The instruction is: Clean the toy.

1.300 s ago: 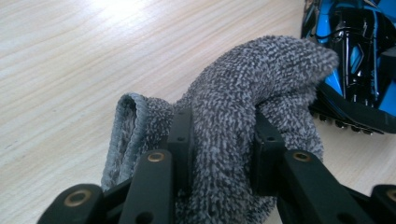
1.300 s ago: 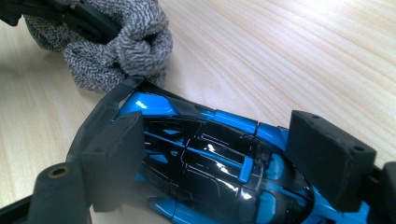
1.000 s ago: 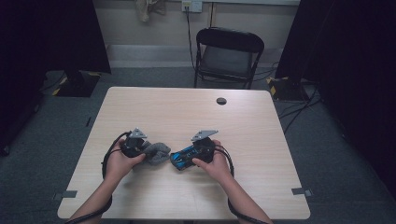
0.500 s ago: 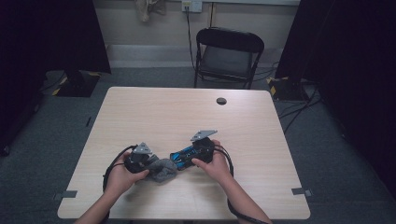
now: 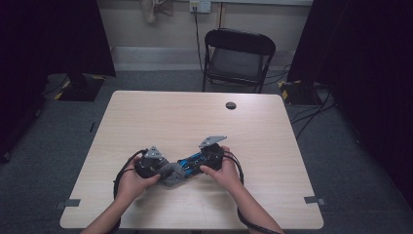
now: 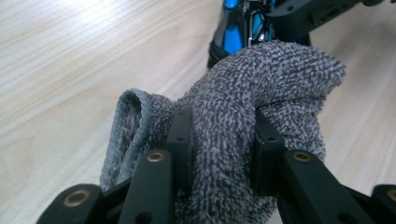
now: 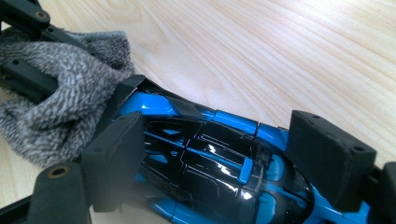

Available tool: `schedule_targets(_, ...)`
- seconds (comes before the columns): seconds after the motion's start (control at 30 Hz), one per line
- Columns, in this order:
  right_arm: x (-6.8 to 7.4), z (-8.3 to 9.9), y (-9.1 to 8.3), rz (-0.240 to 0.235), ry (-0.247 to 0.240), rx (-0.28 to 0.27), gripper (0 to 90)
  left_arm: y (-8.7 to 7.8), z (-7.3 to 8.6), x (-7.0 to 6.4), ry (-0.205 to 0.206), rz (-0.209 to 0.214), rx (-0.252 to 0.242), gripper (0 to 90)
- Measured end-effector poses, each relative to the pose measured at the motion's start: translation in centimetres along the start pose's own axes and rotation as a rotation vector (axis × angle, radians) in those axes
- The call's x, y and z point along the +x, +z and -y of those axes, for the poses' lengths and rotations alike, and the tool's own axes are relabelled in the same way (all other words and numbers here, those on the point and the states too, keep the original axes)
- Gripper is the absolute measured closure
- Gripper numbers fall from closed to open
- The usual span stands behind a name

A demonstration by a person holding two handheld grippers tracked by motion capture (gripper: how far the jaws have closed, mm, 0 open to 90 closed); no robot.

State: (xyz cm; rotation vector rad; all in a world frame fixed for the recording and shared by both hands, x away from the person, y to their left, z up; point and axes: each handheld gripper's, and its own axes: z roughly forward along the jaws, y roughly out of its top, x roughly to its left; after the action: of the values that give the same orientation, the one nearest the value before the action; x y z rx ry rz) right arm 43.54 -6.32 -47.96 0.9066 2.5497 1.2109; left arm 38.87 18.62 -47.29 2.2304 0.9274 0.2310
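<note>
My left gripper [image 5: 167, 171] is shut on a bunched grey knitted cloth [image 5: 173, 176], with the cloth [image 6: 261, 79] pinched between its two black jaws and bulging past them. My right gripper [image 5: 193, 163] is shut on a blue and black toy car [image 5: 189, 164], one pad on each side of the car body [image 7: 201, 154]. Both sit low over the wooden table [image 5: 195, 122] near its front edge. The cloth [image 7: 60, 102] presses against one end of the car [image 6: 238, 32].
A small black round disc [image 5: 231, 105] lies on the far part of the table. A black folding chair [image 5: 237, 58] stands behind the table's far edge. Cables trail from both grippers around the person's hands.
My left gripper with the cloth has moved toward the near edge and slightly right, bringing the cloth against the car. My right gripper and the car have stayed in place.
</note>
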Motion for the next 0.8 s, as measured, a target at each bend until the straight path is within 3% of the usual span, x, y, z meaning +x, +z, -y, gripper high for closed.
schedule_targets(0.33, 0.0, 0.1, 0.0, 0.000, 0.001, -0.006, 19.0, 0.2, -0.6, 1.2, -0.014, -0.034, 0.001, 66.8)
schedule_targets(0.63, 0.0, 0.1, 0.0, -0.001, -0.001, -0.005, 19.0, 0.4, -0.9, 2.8, -0.063, -0.053, -0.005, 66.8)
schedule_targets(0.8, 0.0, 0.1, 0.0, -0.003, 0.003, -0.010, 19.0, 0.5, -1.3, 3.2, -0.064, -0.062, 0.000, 66.8)
